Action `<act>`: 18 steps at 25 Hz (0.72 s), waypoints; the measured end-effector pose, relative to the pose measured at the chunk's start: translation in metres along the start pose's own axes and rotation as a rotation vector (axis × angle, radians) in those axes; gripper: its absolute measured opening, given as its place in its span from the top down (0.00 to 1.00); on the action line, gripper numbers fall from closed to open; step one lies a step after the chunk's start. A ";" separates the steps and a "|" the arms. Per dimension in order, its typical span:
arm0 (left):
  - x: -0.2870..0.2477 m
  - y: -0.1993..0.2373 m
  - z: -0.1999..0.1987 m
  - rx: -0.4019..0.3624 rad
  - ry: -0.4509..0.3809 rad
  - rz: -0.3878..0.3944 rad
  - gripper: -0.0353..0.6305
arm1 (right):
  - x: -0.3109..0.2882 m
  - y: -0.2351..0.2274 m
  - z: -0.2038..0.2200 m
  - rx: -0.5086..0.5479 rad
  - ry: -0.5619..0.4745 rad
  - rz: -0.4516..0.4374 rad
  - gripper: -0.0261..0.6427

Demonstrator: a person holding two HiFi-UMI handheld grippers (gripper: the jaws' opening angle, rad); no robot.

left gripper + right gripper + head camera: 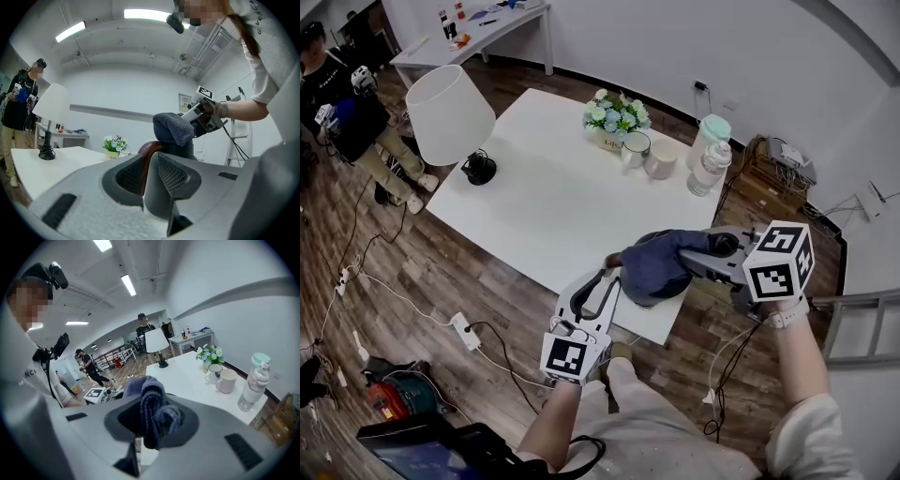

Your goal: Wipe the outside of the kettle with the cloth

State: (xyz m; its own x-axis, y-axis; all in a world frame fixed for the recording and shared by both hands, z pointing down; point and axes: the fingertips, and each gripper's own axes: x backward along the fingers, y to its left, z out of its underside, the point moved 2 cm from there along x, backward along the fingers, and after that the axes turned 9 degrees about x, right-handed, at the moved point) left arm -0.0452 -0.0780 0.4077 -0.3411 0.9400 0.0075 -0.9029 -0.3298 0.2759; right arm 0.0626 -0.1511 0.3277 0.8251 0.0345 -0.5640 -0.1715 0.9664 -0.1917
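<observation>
Dark blue cloth (659, 262), soft and bunched, is pinched between the jaws of my right claw (701, 251), which are closed on a thick fold of it while the rest drapes out in front. The cloth lies over the top of the dark grey kettle (183, 150), covering most of what I can see of it from above. The kettle stands on the white rectangular table (553, 206), close to the near edge and towards the corner in front of me. My left claw (607, 274) comes in from the other side, low and level, and its jaws are clamped on the kettle's curved reddish-brown handle (146, 152), which runs up through the narrow gap between the two pads. My two claws face each other across the kettle, the right one higher and pressing the cloth down against it. Farther back on the table, well apart from the kettle, stand a lamp with a white cone shade (450, 112) on a black base, a small pot of pale blue and white flowers (616, 116), a white mug (636, 148), a pale pink cup (661, 159) just beside it, and a clear bottle with a pale green lid (711, 141). A person in dark clothes (337, 103) stands on the wooden floor (412, 272) off to the left.
</observation>
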 end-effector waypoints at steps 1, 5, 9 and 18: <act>-0.002 0.001 0.002 -0.010 0.002 0.000 0.79 | 0.000 0.000 0.000 -0.010 -0.014 0.000 0.87; -0.006 0.008 0.002 -0.036 0.003 -0.016 0.79 | 0.003 -0.002 -0.002 -0.081 -0.084 -0.013 0.87; -0.008 0.006 0.003 -0.029 0.000 -0.009 0.79 | 0.012 0.003 -0.010 -0.158 -0.211 -0.092 0.87; -0.004 0.021 0.005 0.008 -0.006 -0.031 0.79 | -0.011 0.024 -0.044 -0.274 -0.425 -0.236 0.87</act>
State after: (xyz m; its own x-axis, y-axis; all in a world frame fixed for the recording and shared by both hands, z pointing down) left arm -0.0612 -0.0877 0.4183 -0.3114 0.9503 0.0047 -0.9109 -0.2999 0.2833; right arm 0.0259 -0.1397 0.2940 0.9928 -0.0202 -0.1182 -0.0429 0.8606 -0.5075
